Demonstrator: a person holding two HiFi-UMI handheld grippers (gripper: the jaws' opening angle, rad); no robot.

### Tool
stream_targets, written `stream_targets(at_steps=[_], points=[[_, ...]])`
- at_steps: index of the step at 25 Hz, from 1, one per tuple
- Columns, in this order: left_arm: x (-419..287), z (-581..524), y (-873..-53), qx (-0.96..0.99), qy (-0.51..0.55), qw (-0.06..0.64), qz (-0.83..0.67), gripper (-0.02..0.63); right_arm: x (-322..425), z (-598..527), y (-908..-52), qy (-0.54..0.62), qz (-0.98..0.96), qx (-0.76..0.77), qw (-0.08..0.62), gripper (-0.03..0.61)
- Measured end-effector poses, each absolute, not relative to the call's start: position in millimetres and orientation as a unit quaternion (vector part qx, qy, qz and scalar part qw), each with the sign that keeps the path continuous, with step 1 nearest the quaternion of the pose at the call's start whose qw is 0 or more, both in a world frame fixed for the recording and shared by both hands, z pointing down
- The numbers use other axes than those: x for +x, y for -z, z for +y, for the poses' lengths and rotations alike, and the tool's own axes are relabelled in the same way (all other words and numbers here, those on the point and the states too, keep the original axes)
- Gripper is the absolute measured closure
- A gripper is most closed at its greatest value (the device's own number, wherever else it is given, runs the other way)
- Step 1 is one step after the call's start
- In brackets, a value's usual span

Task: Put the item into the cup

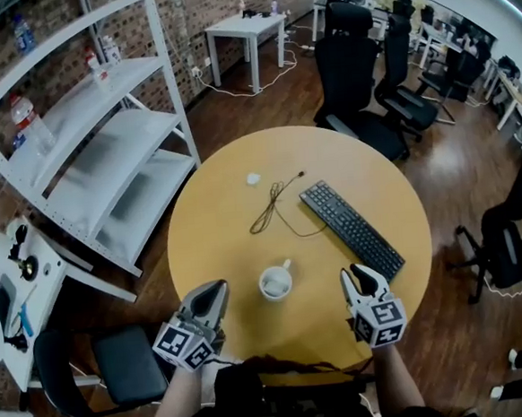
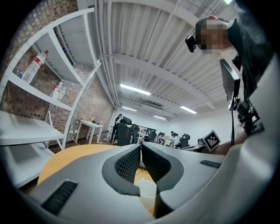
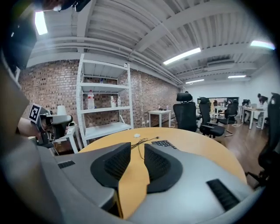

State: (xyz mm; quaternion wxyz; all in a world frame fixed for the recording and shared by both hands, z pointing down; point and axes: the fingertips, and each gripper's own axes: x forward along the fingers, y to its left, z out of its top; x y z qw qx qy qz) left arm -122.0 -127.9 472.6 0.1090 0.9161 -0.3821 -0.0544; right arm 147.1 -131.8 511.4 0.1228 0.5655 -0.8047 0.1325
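A white cup (image 1: pixel 275 283) with a handle stands on the round wooden table (image 1: pixel 239 160), near its front edge. The small white item (image 1: pixel 253 178) lies further back, left of a black cable (image 1: pixel 274 206) and a black keyboard (image 1: pixel 353 229). My left gripper (image 1: pixel 217 294) hovers left of the cup, its jaws shut with nothing in them; in the left gripper view the cup (image 2: pixel 148 192) shows just below the jaws. My right gripper (image 1: pixel 360 276) sits right of the cup, open by a narrow gap and empty. The right gripper view shows the item (image 3: pixel 137 135) far ahead.
A white shelving rack (image 1: pixel 103 143) with bottles stands left of the table. Black office chairs (image 1: pixel 359 78) crowd the far right side, another chair (image 1: pixel 507 247) is at the right, and one (image 1: pixel 121 367) at my lower left. A small white table (image 1: pixel 245 29) is at the back.
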Motion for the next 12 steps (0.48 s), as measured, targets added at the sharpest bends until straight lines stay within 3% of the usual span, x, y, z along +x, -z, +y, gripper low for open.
stream_targets(at_steps=[4,10,12], points=[[-93,-132,-467,0.931,0.052,0.103,-0.348,0.609,190,-110,-505,-0.122,-0.775,0.612,0.098,0.474],[-66,-130,-465,0.94,0.048,0.098,-0.322,0.609,241,-86,-501,-0.112,-0.728,0.673,0.06,0.566],[-66,-130,-464,0.941,0.05,0.098,-0.321,0.609,246,-83,-501,-0.112,-0.723,0.679,0.06,0.568]])
